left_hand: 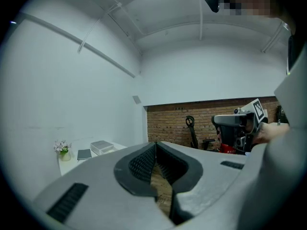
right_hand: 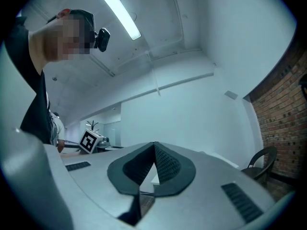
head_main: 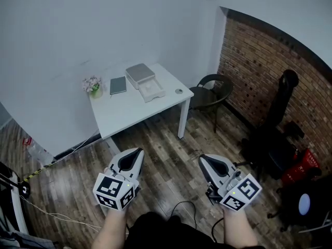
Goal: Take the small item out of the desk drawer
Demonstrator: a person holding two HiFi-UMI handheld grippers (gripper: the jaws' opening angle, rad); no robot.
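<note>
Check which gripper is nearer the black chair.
Right. The right gripper is almost straight below the black chair in the head view; the left gripper is as far back but further left.

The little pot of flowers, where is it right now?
In the head view, the flower pot stands at the left end of the white desk, just left of the dark notebook.

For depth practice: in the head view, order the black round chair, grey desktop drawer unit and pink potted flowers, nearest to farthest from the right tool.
1. Black round chair, at right.
2. Grey desktop drawer unit, centre.
3. Pink potted flowers, far left.
</note>
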